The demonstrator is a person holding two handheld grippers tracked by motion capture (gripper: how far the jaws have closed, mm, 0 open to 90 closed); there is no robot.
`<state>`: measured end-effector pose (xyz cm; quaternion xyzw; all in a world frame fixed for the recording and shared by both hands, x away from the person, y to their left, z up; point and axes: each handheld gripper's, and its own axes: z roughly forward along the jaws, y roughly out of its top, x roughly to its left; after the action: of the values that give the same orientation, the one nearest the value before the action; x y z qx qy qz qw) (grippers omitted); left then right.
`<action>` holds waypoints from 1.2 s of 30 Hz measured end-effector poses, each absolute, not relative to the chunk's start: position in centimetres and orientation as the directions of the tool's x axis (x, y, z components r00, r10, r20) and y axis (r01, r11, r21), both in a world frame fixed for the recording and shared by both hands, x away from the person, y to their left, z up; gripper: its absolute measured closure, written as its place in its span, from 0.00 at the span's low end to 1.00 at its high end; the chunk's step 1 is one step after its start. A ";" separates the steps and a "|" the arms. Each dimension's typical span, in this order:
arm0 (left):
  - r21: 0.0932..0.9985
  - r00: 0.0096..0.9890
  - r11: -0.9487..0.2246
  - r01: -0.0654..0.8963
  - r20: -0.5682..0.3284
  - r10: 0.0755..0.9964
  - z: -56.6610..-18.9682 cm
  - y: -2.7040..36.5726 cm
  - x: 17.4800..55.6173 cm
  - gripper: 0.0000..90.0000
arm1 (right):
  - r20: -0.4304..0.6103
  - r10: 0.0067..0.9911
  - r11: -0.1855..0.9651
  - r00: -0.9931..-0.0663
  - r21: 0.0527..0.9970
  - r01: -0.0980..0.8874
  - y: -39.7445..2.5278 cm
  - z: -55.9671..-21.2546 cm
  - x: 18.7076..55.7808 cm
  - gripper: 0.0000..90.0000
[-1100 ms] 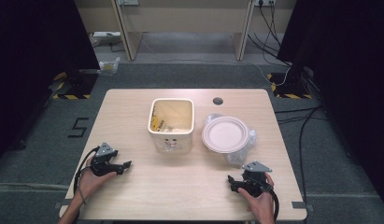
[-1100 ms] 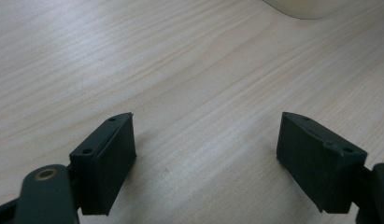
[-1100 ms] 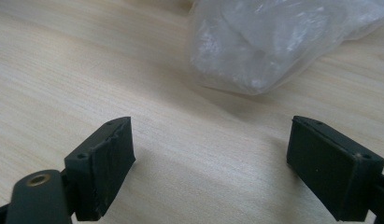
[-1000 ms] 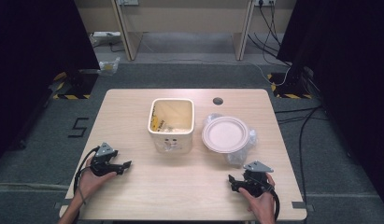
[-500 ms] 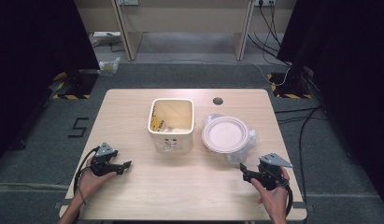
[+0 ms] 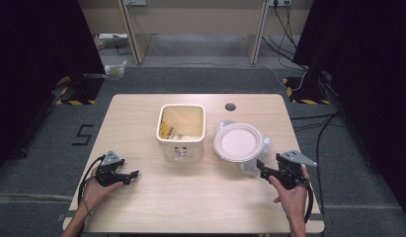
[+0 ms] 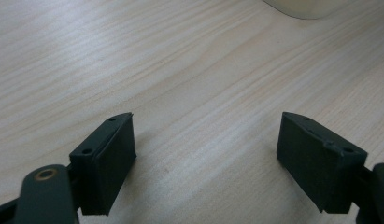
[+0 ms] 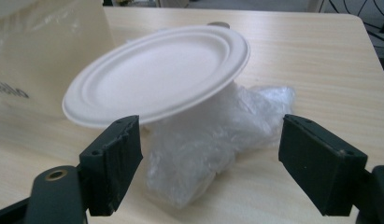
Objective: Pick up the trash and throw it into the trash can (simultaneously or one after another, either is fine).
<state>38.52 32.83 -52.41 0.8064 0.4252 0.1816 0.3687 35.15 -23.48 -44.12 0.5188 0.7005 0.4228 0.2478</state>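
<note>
Looks like a lab or test room set up for recordings, not a home. Shows a plain light-wood table (image 6: pixel 141 118) with a round cable hole (image 6: pixel 230 106), standing on grey carpet tiles (image 6: pixel 52 148). Has black curtains (image 6: pixel 37 44) closing off both sides, yellow-and-black hazard tape (image 6: pixel 72 102) on the floor, a taped mark (image 6: pixel 82 134) beside the table, loose cables (image 6: pixel 289 24) running to wall sockets, and bare desk legs (image 6: pixel 131 34) behind.
</note>
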 end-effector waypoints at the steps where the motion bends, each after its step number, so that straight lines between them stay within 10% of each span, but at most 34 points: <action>1: 0.749 0.572 -0.366 0.552 -0.021 0.820 -52.4 32.8 38.5 0.21 | 0.098 0.936 0.097 -0.339 0.852 0.514 -23.4 -44.0 35.3 0.24; 36: 0.749 0.572 -0.366 0.552 -0.021 0.820 -52.4 32.8 38.5 0.21 | 0.210 0.920 0.020 -0.331 0.817 0.576 -21.8 -45.9 42.9 0.40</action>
<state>38.51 32.83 -52.42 0.8064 0.4252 0.1815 0.3687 42.90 -21.79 -45.85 0.5443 0.6870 0.4398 0.1955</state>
